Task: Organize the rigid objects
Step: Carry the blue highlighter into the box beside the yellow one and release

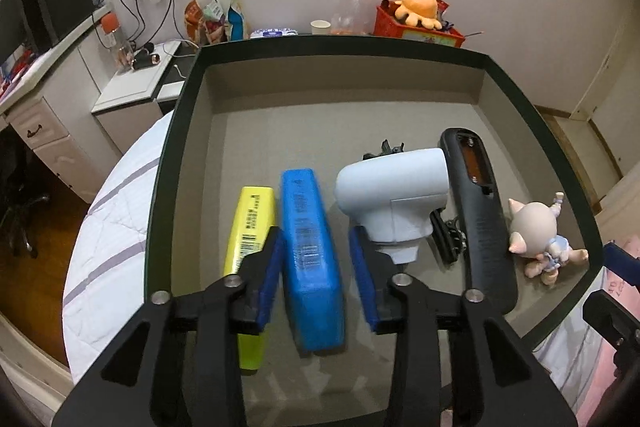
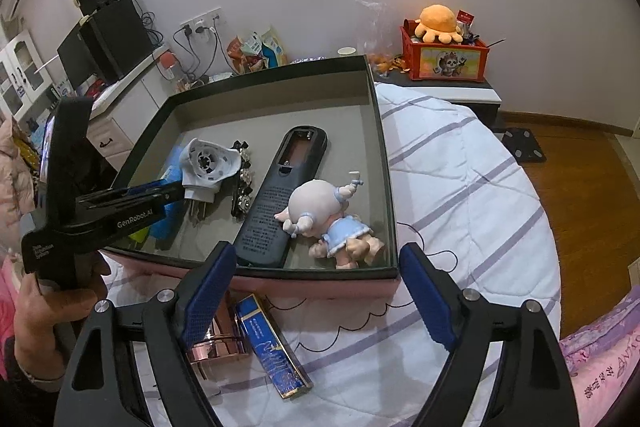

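A dark-rimmed box (image 1: 192, 75) on the bed holds a yellow case (image 1: 250, 223), a blue case (image 1: 310, 259), a white plug adapter (image 1: 394, 195), a black remote (image 1: 482, 219) and a pig doll (image 1: 538, 231). My left gripper (image 1: 318, 269) is open with its jaws around the blue case, not touching it. My right gripper (image 2: 316, 295) is open and empty in front of the box (image 2: 320, 273). A blue-and-gold box (image 2: 274, 349) and a rose-gold cylinder (image 2: 218, 341) lie on the bedcover just before it. The left gripper (image 2: 168, 189) also shows there.
White striped bedcover (image 2: 460, 195) surrounds the box. A red crate with an orange plush (image 2: 440, 55) sits on a cabinet behind. A desk with a monitor (image 2: 100, 51), cables and snack bags are at the back left. Wooden floor lies to the right.
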The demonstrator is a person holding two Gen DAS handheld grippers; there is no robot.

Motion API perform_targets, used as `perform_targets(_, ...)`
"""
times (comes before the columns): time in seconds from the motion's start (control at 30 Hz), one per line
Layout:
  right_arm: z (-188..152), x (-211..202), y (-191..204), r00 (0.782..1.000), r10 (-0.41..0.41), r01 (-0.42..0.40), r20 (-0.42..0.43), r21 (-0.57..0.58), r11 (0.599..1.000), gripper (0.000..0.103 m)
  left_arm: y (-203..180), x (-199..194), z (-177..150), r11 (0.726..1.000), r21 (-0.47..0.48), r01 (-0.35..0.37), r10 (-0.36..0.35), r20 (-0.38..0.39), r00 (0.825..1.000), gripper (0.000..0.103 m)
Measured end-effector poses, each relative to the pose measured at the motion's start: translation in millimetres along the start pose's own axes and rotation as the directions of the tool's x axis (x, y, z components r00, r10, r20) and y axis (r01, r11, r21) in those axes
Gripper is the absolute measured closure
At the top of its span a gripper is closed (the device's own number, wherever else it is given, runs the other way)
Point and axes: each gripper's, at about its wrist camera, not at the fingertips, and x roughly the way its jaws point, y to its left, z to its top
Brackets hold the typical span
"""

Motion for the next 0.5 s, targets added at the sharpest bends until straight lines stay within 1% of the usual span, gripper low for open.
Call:
perform_targets(0.03, -1, -1, 0, 1.000, -0.003, 0.003, 0.001, 0.000, 1.000, 0.018, -2, -1, -1, 1.000, 0.003, 0.007, -0.007, -0.001, 1.000, 0.055)
perform_targets(0.07, -3, -3, 0, 1.000, -0.006, 0.006, 0.002, 0.001, 1.000, 0.018, -4, -3, -2, 1.000, 0.009, 0.019, -0.019, -0.001, 1.000, 0.051)
perform_targets(0.13, -6, -10, 1, 1.000, -0.008, 0.008, 0.008, 0.004, 1.000, 0.018, -8, -12, -5, 0.999, 0.017, 0.039, -0.039, 0.010, 0.999, 0.035)
perform_targets(0.17, -7, -14, 1, 1.000, -0.011, 0.011, 0.015, 0.004, 1.000, 0.018, -11, -20, -7, 1.000, 0.020, 0.024, -0.025, 0.029, 0.999, 0.026)
perform_targets(0.2, -9, -19, 2, 1.000, -0.014, 0.014, 0.021, 0.002, 1.000, 0.018, -11, -26, -9, 1.000, 0.018, 0.007, -0.008, 0.048, 0.999, 0.007)
perform_targets(0.23, -11, -24, 2, 1.000, -0.015, 0.015, 0.028, 0.002, 1.000, 0.018, -11, -35, -10, 1.000, 0.013, -0.010, 0.009, 0.078, 0.997, 0.000)
perform_targets(0.27, -13, -30, 3, 0.999, -0.015, 0.015, 0.036, 0.001, 1.000, 0.018, -9, -48, -13, 1.000, 0.002, -0.028, 0.028, 0.117, 0.993, 0.000)
perform_targets(0.33, -16, -38, 4, 0.999, -0.020, 0.020, 0.047, -0.003, 1.000, 0.018, -6, -65, -17, 0.999, -0.010, -0.036, 0.037, 0.151, 0.988, 0.000)
perform_targets(0.5, -31, -55, 10, 0.998, -0.012, 0.012, 0.057, -0.013, 1.000, 0.018, 2, -96, -35, 0.998, -0.023, -0.056, 0.060, 0.173, 0.983, 0.000)
